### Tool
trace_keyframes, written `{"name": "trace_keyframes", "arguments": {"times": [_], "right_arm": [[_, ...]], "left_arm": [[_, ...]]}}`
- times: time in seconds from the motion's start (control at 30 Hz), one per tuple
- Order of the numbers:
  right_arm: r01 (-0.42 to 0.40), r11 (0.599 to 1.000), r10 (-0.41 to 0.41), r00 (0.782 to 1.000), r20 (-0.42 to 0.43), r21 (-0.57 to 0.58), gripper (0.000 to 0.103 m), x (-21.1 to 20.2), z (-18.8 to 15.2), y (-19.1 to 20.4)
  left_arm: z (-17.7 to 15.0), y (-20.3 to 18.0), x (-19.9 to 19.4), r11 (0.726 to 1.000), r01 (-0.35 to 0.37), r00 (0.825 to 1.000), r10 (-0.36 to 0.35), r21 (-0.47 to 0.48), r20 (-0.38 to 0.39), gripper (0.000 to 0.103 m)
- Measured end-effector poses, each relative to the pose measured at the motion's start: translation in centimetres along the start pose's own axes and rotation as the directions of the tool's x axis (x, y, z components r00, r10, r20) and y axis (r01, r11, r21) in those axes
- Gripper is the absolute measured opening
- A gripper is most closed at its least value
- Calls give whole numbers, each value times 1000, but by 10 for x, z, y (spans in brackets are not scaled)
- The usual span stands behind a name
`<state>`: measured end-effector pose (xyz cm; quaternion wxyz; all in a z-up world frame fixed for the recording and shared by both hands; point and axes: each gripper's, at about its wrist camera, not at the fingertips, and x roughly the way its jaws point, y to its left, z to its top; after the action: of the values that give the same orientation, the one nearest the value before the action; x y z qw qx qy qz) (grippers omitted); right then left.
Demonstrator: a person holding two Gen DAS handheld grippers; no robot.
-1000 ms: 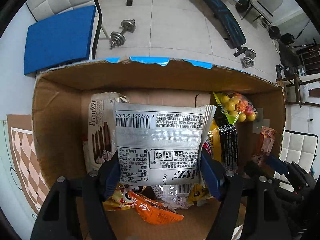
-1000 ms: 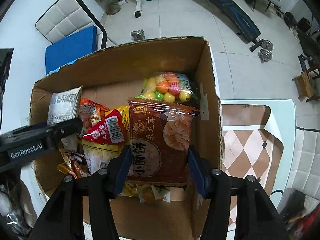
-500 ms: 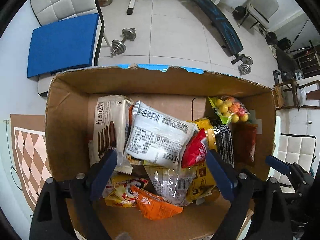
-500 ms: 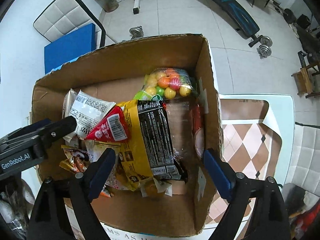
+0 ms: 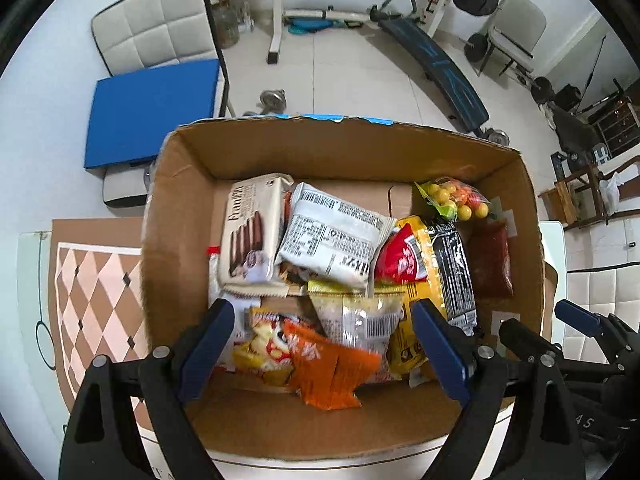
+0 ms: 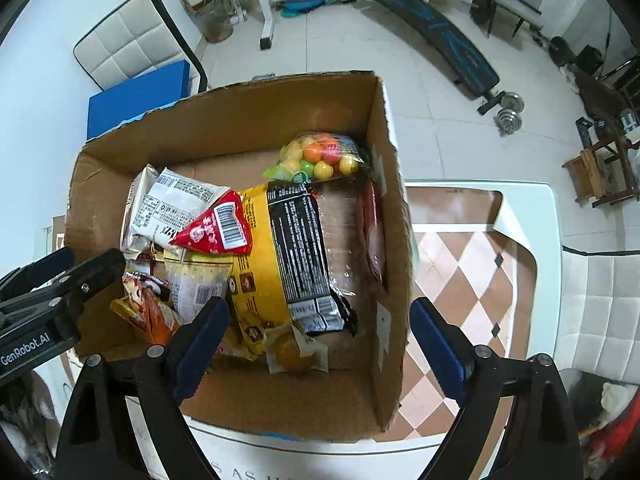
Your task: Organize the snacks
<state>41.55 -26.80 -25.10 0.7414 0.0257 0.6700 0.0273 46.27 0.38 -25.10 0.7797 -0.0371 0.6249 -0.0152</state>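
Note:
An open cardboard box [image 5: 180,200] [image 6: 392,216] holds several snack packets. A white packet with a barcode [image 5: 332,236] [image 6: 172,208] lies on the pile beside a Franzzi biscuit pack [image 5: 252,232]. A brown cracker packet [image 5: 490,260] [image 6: 374,228] stands against the right wall, next to a yellow and black bag [image 6: 288,256] and a bag of coloured balls [image 6: 324,156]. My left gripper [image 5: 324,344] is open and empty above the box's near side. My right gripper [image 6: 320,340] is open and empty above the near right corner.
The box stands on a white table with a brown checked mat [image 6: 472,280] [image 5: 92,288]. A blue cushioned chair [image 5: 152,112] and gym equipment [image 6: 436,28] stand on the tiled floor beyond. The other gripper shows at the left edge of the right wrist view [image 6: 52,280].
My left gripper let go of the white packet and my right gripper let go of the brown cracker packet. Both packets dropped into the box. Both grippers opened and rose back from the box.

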Motion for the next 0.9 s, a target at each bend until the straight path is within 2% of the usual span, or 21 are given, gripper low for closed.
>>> {"name": "trace_keyframes", "arguments": {"times": [0.3,0.63,0.9], "right_arm": [[22,999,-19,993,118,-28,94,-45,-49,10],[17,999,-7,965,263,-35,94,-111,-123,16],[-3,999,22,932,362,-54,94,-170,-196,20]], "left_arm": [[-48,-1,-49,999,-33,991,32,8,133,91],[-122,-4,-122,997,-72,951,73,-12,299,91],[-188,-10,-179,998,-56,918,56,-11,392,91]]}}
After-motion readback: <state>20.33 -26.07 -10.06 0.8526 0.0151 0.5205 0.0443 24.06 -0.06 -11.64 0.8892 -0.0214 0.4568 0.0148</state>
